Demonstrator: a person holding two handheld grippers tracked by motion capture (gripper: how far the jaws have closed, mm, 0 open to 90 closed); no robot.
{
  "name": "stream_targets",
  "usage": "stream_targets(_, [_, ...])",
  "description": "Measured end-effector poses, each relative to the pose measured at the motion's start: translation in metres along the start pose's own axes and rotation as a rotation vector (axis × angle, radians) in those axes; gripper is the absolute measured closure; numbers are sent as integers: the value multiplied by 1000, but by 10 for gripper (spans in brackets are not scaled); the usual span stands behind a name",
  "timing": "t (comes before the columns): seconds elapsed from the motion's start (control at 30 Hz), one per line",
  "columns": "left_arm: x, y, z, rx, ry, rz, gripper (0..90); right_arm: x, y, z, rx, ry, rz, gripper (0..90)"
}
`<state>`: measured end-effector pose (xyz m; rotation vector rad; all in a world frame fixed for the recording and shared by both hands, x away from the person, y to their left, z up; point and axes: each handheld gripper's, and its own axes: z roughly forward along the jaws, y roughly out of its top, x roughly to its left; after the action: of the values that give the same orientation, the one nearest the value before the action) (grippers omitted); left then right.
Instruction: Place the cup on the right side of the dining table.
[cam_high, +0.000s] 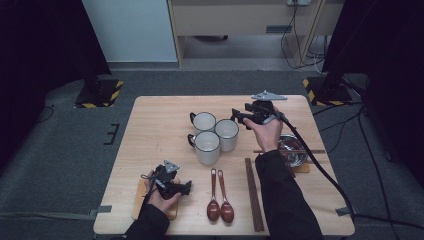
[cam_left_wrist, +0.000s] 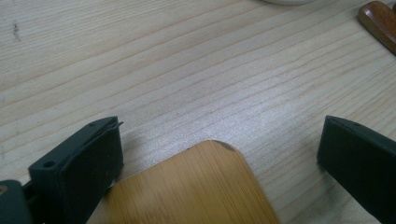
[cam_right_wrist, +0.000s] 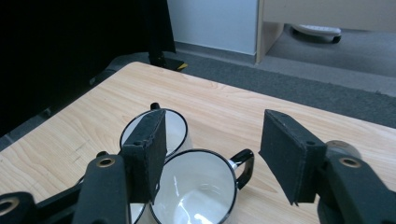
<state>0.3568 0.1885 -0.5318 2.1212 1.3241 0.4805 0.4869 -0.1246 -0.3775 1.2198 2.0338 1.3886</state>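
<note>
Mugs (cam_high: 212, 134) are clustering mid-table as I am lowering my right gripper (cam_right_wrist: 212, 156), jaws apart and empty, over the nearest mug (cam_right_wrist: 196, 191) to grasp it. My left gripper (cam_left_wrist: 219, 158) is resting open astride the bamboo board (cam_left_wrist: 196, 191) near the table's front-left corner.

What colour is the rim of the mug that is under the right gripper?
Black, around a white mug; the right gripper view shows it best.

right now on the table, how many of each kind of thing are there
white mugs with black rims: 3
brown wooden spoons: 2
pairs of dark chopsticks: 2, one flat on the table, one across the bowl
metal bowl: 1
bamboo boards: 2
total: 10
</note>
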Motion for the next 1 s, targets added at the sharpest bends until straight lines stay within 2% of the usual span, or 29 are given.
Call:
stream_targets(0.13, [0,0,0,-1,-1,-1,0,0,-2,11,1,19,19,409])
stream_targets(0.37, [0,0,0,-1,-1,-1,0,-4,-6,27,21,15,22,410])
stream_targets(1.0, [0,0,0,0,-1,0,0,-8,-26,57,134,8,29,418])
